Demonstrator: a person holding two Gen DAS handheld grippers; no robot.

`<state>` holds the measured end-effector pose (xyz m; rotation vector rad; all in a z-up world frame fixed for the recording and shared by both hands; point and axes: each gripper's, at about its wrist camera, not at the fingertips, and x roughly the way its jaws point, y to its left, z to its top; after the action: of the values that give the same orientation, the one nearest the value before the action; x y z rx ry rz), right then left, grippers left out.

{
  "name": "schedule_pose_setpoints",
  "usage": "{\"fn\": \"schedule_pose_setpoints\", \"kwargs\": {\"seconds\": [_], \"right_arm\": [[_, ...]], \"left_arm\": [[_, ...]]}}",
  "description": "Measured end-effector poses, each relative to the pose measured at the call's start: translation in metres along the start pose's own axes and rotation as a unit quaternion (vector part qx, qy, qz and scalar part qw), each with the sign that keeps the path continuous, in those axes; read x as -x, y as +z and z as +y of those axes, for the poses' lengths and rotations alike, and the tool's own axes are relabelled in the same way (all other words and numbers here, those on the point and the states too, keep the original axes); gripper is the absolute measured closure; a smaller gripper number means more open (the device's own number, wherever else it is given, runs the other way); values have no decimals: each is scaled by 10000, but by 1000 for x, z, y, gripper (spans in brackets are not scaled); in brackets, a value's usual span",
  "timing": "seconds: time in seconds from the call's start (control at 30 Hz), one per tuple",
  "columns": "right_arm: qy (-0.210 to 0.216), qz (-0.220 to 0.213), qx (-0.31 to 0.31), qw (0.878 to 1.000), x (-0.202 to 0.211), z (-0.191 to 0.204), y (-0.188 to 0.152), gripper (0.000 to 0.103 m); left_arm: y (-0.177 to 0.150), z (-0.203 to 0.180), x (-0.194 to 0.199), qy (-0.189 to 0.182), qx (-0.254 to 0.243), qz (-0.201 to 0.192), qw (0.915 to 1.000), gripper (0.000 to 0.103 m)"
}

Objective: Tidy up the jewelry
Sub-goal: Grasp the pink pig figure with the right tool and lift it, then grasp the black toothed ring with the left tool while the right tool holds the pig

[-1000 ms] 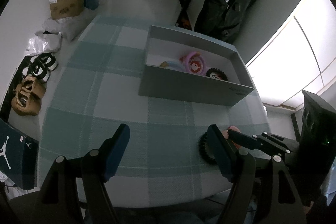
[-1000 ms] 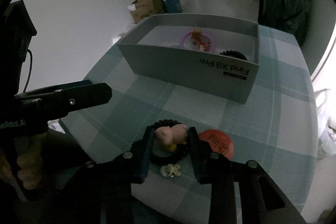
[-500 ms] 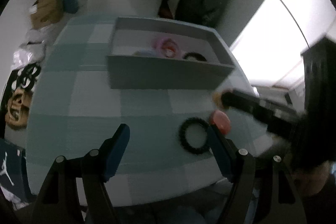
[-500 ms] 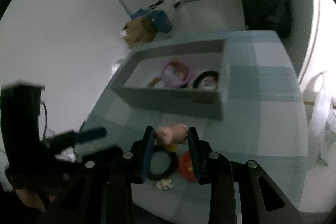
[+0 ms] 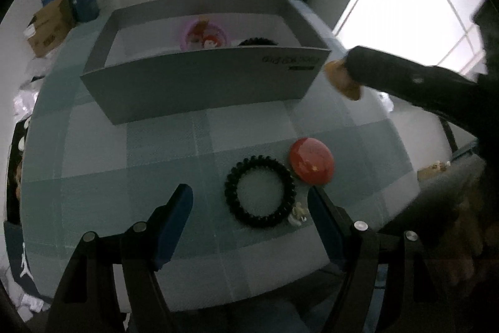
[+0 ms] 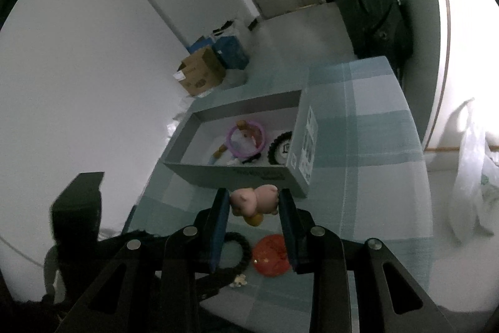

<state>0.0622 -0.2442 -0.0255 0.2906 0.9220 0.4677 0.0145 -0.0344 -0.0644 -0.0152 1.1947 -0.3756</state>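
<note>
The right gripper (image 6: 253, 206) has its jaws pinching a small pink pig charm (image 6: 254, 202), lifted clear of the desk (image 6: 374, 145). The grey box (image 6: 224, 173) lies just beyond it, its open top up and to the far left of the charm, long side running left to right, so the right hand is the nearer one. The left gripper (image 5: 249, 205) hangs with jaws spread and empty above the black coiled hair tie (image 5: 259, 191), beside the red badge (image 5: 311, 160).

Hair tie (image 5: 259, 191) before box (image 5: 199, 89)
</note>
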Motion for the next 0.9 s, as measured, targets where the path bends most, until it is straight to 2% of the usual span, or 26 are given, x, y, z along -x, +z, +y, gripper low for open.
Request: {"fn": "schedule_pose_setpoints", "kwargs": {"seconds": [0.07, 0.23, 0.43, 0.5, 0.53, 0.6, 0.63, 0.9], "right_arm": [[28, -28, -20, 10000, 3, -2, 1, 72], [79, -81, -137, 9998, 5, -7, 4, 72], [109, -101, -292, 9995, 9, -13, 6, 72], [141, -122, -299, 9994, 11, -14, 7, 72], [135, -123, -296, 9994, 12, -14, 7, 72], [144, -130, -307, 9993, 13, -15, 7, 72], [148, -138, -326, 9993, 13, -16, 7, 72], [159, -127, -345, 9992, 13, -16, 8, 72]], "left_arm": [[4, -1, -4, -90, 89, 133, 9998, 31], [14, -11, -12, 21, 95, 474, 9988, 31], [21, -20, -18, 307, -65, 651, 9974, 31], [29, -21, -18, 404, -122, 620, 9972, 38], [30, -21, -17, 451, -115, 581, 9972, 46], [32, -17, -15, 408, -120, 572, 9975, 50], [32, -16, -15, 436, -131, 545, 9975, 58], [31, -1, -6, 281, -88, 512, 9983, 69]]}}
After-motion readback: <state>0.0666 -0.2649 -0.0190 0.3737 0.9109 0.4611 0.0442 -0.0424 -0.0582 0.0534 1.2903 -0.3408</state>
